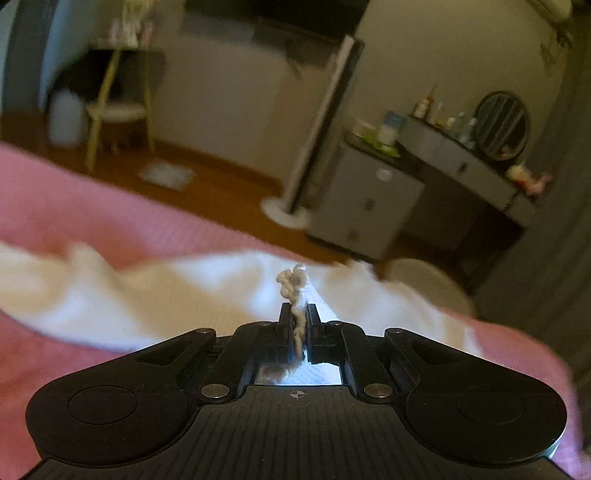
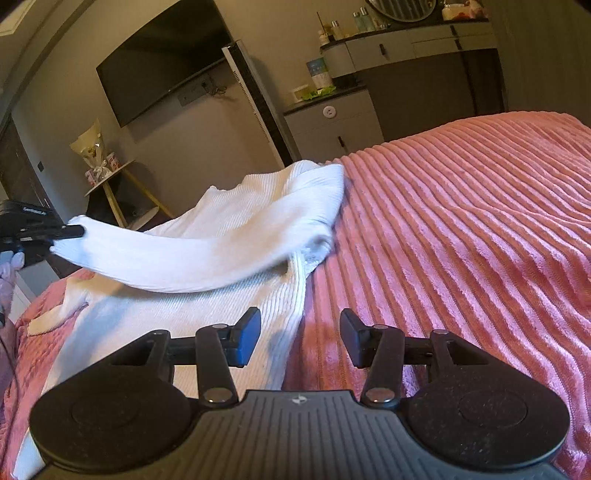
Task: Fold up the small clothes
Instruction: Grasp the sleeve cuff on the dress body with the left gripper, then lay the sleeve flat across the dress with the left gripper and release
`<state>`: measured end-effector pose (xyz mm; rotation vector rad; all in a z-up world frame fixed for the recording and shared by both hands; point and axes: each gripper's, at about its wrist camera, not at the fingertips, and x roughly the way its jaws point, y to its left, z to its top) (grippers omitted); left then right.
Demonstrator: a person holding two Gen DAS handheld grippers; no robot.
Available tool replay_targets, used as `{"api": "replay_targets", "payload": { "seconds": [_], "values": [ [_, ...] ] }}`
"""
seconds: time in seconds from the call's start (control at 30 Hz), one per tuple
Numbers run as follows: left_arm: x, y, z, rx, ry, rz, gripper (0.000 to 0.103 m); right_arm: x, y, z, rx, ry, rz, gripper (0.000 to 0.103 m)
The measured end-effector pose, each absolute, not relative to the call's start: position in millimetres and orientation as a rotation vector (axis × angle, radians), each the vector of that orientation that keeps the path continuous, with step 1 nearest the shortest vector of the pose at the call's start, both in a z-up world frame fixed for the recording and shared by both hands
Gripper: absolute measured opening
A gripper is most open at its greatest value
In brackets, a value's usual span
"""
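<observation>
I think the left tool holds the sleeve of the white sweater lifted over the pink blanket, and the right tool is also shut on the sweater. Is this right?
Not fully. The right tool is open, with nothing between its fingers; it is poised over the sweater's edge, as the right wrist view shows. The rest holds: the left tool is shut on the sleeve of the white sweater, lifted over the pink blanket.

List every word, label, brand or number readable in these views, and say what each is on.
No text reads for certain.
Left gripper: pale lettering on its black body, too blurred to read.
Blue box on the cabinet: pale print, too small to read.
Bottles on the dresser: labels too small to read.
Right gripper: only a round target mark, no words.
Sweater and bedspread: no text.
</observation>
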<state>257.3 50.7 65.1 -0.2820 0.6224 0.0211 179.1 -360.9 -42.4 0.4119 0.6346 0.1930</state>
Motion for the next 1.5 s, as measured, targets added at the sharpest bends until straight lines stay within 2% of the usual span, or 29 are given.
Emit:
{"api": "replay_targets", "payload": {
  "seconds": [0.17, 0.2, 0.27, 0.43, 0.67, 0.87, 1.0, 1.13, 1.23, 1.27, 1.5],
  "values": [
    [263.5, 61.7, 38.9, -0.212, 0.717, 0.181, 0.013, 177.7, -357.6, -39.9, 0.397, 0.63, 0.198, 0.047],
    [262.5, 59.4, 35.4, -0.211, 0.714, 0.195, 0.016, 177.2, -357.6, -38.9, 0.393, 0.627, 0.198, 0.048],
    [258.6, 49.0, 33.1, -0.209, 0.711, 0.166, 0.033, 176.3, -357.9, -38.7, 0.395, 0.624, 0.197, 0.048],
    [257.4, -19.0, 36.5, -0.106, 0.698, -0.033, 0.042, 178.3, -353.7, -41.7, 0.393, 0.643, 0.207, 0.048],
    [290.8, -120.0, 14.5, -0.036, 0.765, -0.198, 0.045, 179.7, -357.1, -43.9, 0.404, 0.653, 0.199, 0.049],
    [319.3, -164.3, -13.8, -0.01, 0.832, -0.246, 0.045, 182.2, -362.2, -49.5, 0.421, 0.659, 0.204, 0.05],
    [331.4, -186.2, -29.5, 0.197, 0.791, -0.106, 0.045, 184.1, -358.6, -51.2, 0.399, 0.655, 0.206, 0.05],
    [331.5, -169.4, -15.9, 0.173, 0.774, -0.071, 0.047, 183.6, -354.7, -50.5, 0.364, 0.645, 0.204, 0.051],
    [303.5, -133.4, 0.1, 0.108, 0.741, -0.11, 0.073, 183.4, -349.8, -49.7, 0.336, 0.631, 0.203, 0.051],
    [290.8, -116.6, 2.3, 0.095, 0.735, -0.101, 0.077, 182.3, -346.4, -49.5, 0.32, 0.624, 0.204, 0.05],
    [272.4, -45.5, -23.4, 0.096, 0.844, 0.028, 0.075, 170.9, -315.5, -48.8, 0.17, 0.613, 0.201, 0.044]
  ]
}}
